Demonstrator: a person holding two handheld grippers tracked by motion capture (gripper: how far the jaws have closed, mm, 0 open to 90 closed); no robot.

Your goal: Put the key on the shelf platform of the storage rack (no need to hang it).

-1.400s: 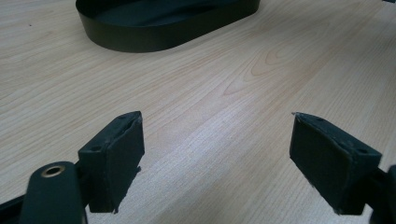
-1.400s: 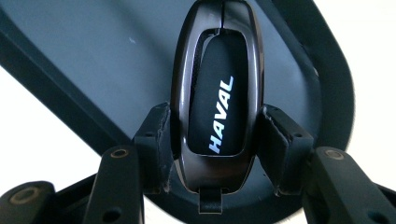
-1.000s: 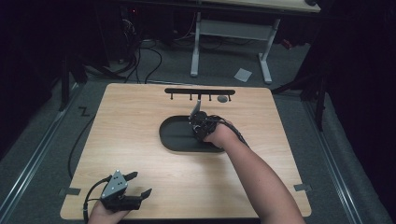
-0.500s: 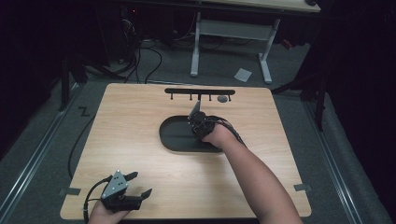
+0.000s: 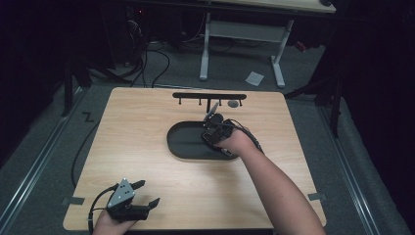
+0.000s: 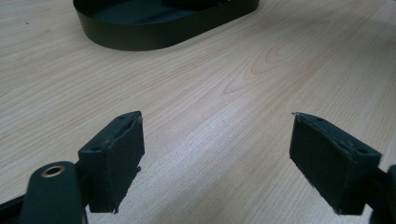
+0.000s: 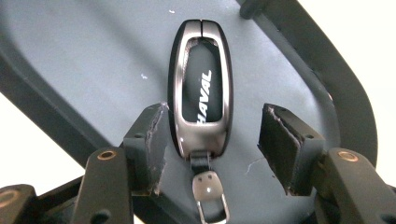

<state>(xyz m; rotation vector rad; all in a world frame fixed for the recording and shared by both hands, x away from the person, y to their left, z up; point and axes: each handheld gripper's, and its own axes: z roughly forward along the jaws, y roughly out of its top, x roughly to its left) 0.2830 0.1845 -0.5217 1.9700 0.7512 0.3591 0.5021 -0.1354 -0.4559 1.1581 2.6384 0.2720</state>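
Note:
A silver and black car key fob (image 7: pixel 201 88) marked HAVAL lies flat in a black oval tray (image 5: pixel 178 147), its small metal ring toward the camera. My right gripper (image 7: pixel 212 140) hovers over the tray's right end with the fob's near end between its jaws. The jaws have just been opening, and the pads (image 7: pixel 285 144) stand off the fob's sides, the left one closest. In the high view the right gripper (image 5: pixel 215 128) sits over the tray. My left gripper (image 5: pixel 147 193) rests at the table's near left edge, open with nothing between its jaws (image 6: pixel 217 158).
A black hook rack (image 5: pixel 209 96) stands at the table's far edge with a small grey item (image 5: pixel 233 104) hanging at its right. The tray's dark wall (image 6: pixel 140 37) lies ahead of the left gripper. A white desk frame (image 5: pixel 242 34) stands behind the table.
The right hand and gripper have lifted and shifted slightly over the tray's right end. The left gripper has stayed put.

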